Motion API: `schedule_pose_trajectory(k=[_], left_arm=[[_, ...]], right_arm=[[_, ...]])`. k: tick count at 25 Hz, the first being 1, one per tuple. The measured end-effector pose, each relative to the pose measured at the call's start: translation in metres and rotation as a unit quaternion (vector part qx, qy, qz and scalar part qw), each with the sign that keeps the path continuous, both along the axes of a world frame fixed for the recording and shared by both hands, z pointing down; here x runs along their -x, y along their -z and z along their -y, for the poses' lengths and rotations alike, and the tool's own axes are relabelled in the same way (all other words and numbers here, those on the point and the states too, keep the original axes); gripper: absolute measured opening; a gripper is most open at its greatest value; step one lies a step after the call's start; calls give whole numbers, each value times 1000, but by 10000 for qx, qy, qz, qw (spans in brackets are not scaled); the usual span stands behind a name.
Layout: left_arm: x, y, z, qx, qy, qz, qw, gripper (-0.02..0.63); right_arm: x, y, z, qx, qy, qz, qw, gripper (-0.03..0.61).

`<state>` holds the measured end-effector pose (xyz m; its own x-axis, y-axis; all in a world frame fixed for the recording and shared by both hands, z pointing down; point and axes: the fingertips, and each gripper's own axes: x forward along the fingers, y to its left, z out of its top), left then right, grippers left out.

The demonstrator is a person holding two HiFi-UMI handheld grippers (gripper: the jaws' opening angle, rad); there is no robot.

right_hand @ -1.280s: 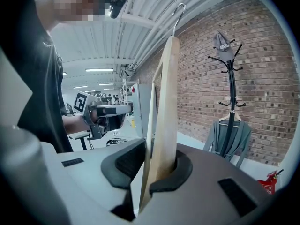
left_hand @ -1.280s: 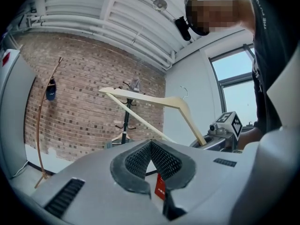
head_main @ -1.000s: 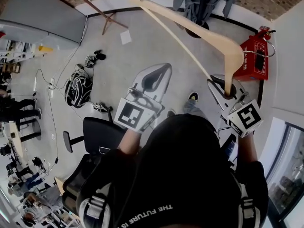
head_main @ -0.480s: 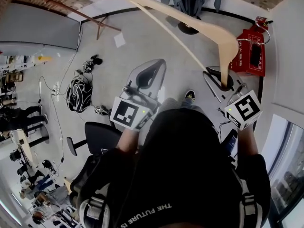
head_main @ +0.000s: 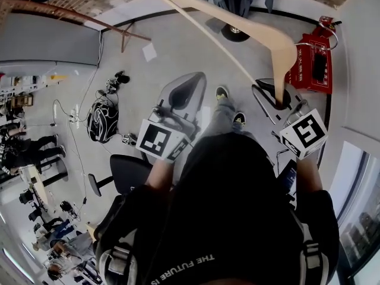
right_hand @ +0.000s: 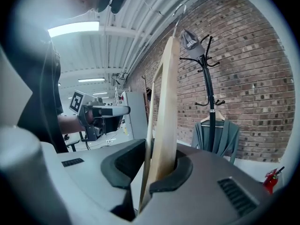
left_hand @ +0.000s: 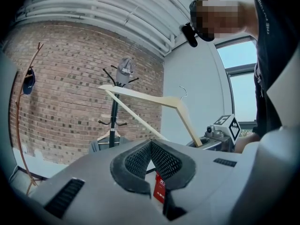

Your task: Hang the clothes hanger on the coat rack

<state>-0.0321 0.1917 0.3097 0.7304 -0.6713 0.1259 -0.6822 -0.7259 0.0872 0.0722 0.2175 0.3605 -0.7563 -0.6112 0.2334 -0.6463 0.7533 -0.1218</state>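
Jaws of the right gripper point(right_hand: 161, 165) are clamped on one end of the wooden clothes hanger point(right_hand: 166, 102). It's held up in the air, with its metal hook point(right_hand: 179, 11) poking out at the top. From the head view the hanger point(head_main: 237, 25) is seen stretching up and left from the right gripper point(head_main: 274, 97), over the floor. It isn't hung on anything so far. The black coat rack point(right_hand: 208, 78) is parked against the brick wall, just right of the hanger in the right gripper view and not touched by it. A cap point(right_hand: 190, 40) is perched on top of the rack and a grey garment point(right_hand: 215, 139) is hung lower down. The left gripper point(left_hand: 151, 146) is held off to the side, its jaws closed tip to tip with nothing gripped. A red box point(head_main: 312, 67) is seen by the wall on the right.
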Motion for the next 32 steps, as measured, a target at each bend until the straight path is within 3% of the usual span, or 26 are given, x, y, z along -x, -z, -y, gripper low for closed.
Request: schedule_pose_trajectory(k=[9, 17, 23, 32], left_arm=[[-9, 3, 32, 31, -117, -102, 9999, 20], [29, -7, 122, 172, 38, -260, 9995, 20], [34, -12, 144, 7, 19, -258, 9997, 20], [61, -13, 227, 98, -44, -402, 9991, 20]], right_arm=[[-12, 5, 33, 37, -139, -108, 9998, 46], [24, -1, 123, 133, 27, -313, 9994, 46], [30, -3, 147, 33, 48, -337, 9994, 46], [54, 2, 227, 139, -64, -516, 9985, 46]])
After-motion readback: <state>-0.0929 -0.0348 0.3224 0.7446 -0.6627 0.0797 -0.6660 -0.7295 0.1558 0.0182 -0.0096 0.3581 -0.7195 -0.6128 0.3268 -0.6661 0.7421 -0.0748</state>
